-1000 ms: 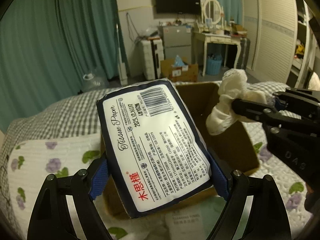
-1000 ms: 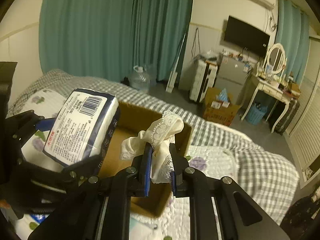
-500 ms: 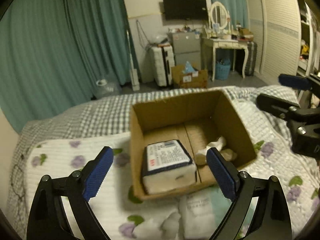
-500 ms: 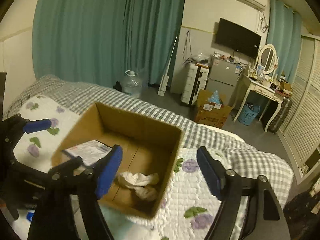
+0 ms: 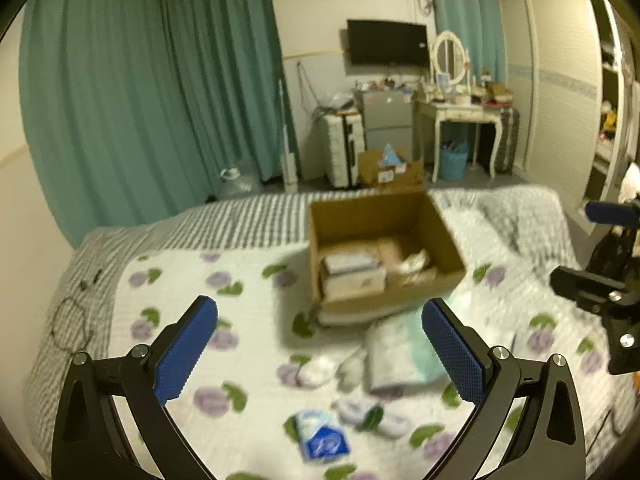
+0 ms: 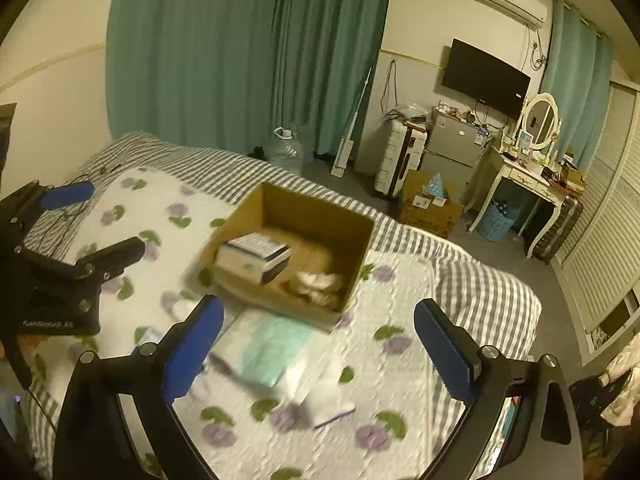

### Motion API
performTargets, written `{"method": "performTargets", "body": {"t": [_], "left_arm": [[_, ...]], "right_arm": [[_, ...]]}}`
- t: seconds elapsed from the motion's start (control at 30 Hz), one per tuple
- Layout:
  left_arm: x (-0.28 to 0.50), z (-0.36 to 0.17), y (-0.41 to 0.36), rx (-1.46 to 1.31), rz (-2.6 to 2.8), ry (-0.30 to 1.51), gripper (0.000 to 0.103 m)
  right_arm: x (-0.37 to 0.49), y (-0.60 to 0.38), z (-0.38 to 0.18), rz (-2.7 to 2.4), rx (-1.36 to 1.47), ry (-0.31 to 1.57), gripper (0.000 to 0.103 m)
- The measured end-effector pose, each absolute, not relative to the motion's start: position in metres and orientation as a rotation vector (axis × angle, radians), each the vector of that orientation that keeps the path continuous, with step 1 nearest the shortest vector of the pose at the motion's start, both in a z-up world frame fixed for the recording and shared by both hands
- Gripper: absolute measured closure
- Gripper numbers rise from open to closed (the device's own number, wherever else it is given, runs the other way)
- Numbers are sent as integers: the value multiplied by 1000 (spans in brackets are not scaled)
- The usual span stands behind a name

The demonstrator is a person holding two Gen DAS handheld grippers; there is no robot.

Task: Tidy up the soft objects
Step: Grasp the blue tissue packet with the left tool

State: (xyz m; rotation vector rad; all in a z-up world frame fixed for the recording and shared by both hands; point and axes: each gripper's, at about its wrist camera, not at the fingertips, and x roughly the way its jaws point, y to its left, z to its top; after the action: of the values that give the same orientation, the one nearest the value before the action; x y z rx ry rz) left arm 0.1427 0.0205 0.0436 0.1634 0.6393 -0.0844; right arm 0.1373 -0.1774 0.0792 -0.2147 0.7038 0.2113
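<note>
The pale green pack (image 5: pixel 402 354) lies flat on the bed just near of the box (image 5: pixel 384 254), between the two empty hand-held grippers, left (image 5: pixel 320 354) and right (image 6: pixel 318 346), both opening wide, the right one nearer.

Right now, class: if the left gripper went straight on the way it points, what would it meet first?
Probably the pale plastic-wrapped pack lying on the floral quilt, just before the cardboard box. The left gripper is opening, nothing between its jaws. Depth is unclear.

Teal curtains (image 6: pixel 240 48), wall television (image 6: pixel 486 78), white dressing table (image 6: pixel 524 176), suitcase (image 5: pixel 344 148), blue basket (image 5: pixel 452 164), water jug (image 6: pixel 286 152).
</note>
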Motion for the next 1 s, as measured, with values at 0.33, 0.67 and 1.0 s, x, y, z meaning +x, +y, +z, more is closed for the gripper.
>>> {"method": "performTargets", "body": {"t": [0.33, 0.67, 1.0], "left_arm": [[130, -86, 36, 216, -15, 835, 0], [149, -163, 36, 217, -28, 1066, 24], [136, -136, 48, 111, -46, 1003, 62]], "right_arm": [[130, -129, -30, 298, -210, 791, 6], [157, -116, -118, 345, -166, 882, 6], [150, -115, -123, 385, -165, 898, 9]]}}
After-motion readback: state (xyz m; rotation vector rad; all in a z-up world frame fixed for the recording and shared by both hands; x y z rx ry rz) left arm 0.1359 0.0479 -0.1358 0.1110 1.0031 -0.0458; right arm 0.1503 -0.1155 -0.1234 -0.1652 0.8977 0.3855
